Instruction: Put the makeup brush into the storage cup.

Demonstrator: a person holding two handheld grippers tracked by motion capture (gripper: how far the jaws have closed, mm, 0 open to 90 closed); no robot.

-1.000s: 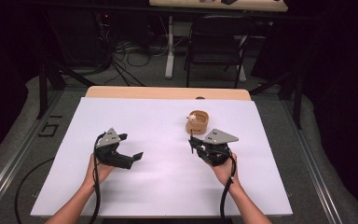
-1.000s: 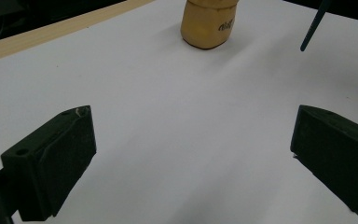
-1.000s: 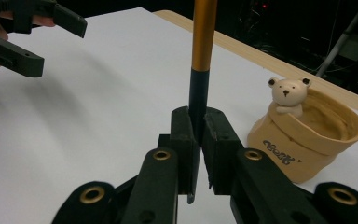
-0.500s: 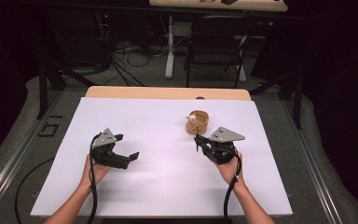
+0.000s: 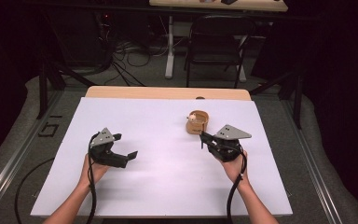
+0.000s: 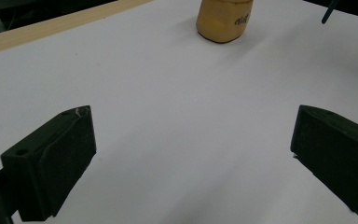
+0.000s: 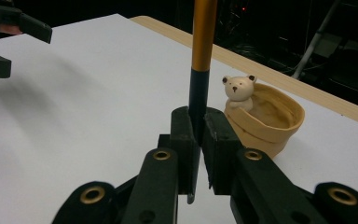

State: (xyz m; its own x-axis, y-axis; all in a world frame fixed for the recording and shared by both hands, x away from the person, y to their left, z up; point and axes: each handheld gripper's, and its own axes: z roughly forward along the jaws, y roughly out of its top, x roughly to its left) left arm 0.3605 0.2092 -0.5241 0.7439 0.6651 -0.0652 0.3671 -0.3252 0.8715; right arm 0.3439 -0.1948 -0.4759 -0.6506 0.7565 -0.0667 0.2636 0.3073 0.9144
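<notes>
Pen (image 7: 201, 56), black below and orange above, clamped upright between the pads of my right claw (image 7: 198, 140), which is clenched on its lower barrel; in the high view the same claw (image 5: 204, 138) sits toward the right edge of the white desk (image 5: 168, 186), with the pen reduced to a thin dark sliver at its tip. Tan holder (image 5: 198, 122) with a small bear figure (image 7: 238, 88) on its rim, standing just beyond the pen, nearer the far edge. Left claw (image 5: 126, 147), released, jaws wide apart and grasping nothing, near the left edge; its own view gives the holder's outer wall (image 6: 223, 21) with dark lettering, not seen elsewhere. Risk, as I judge it: the grip is low on the barrel, so the pen may pivot or slip; a tilted pen could catch the bear or rim and tip the light holder.
</notes>
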